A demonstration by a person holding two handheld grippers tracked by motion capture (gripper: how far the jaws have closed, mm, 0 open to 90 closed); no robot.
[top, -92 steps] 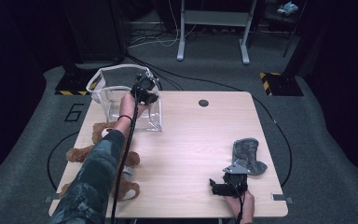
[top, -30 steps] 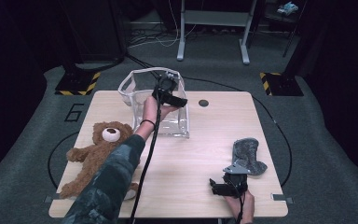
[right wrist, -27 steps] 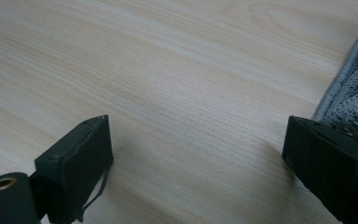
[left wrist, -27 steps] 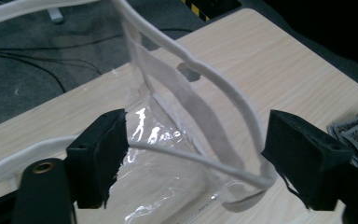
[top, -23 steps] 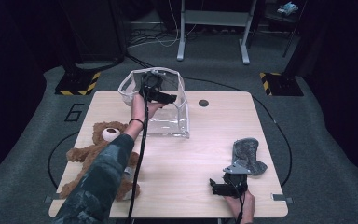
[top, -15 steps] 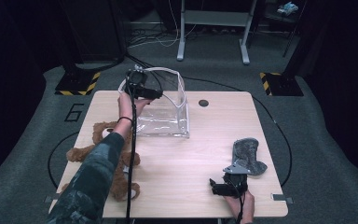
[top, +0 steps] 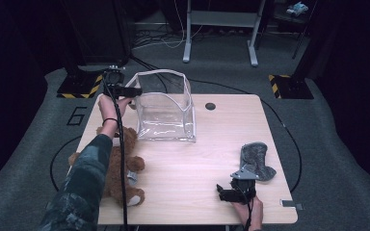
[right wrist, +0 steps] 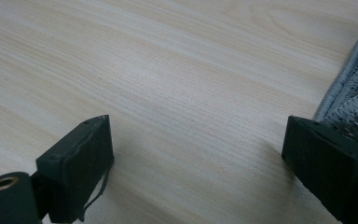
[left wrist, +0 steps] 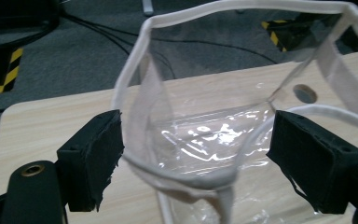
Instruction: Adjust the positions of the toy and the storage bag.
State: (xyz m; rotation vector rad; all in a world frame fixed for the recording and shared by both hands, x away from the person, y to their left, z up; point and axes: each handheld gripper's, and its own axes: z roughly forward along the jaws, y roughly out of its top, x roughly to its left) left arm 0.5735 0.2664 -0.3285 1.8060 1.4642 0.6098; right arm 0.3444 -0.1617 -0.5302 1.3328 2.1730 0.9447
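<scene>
Clear bag stands near the worktop's far left corner, its near rim corner between the left tool's wide, just-opened jaws, unpinched; right tool sits well apart, wide.

Dim room; grey carpet floor, black cables across it, white metal stand behind pale wood table.

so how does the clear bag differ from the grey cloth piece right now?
The clear bag stands upright and open at the table's far left; the grey cloth piece lies flat near the right edge. The bag's corner sits between the left gripper's open jaws; the cloth lies just beside the right gripper. Both rest on the wooden table.
</scene>
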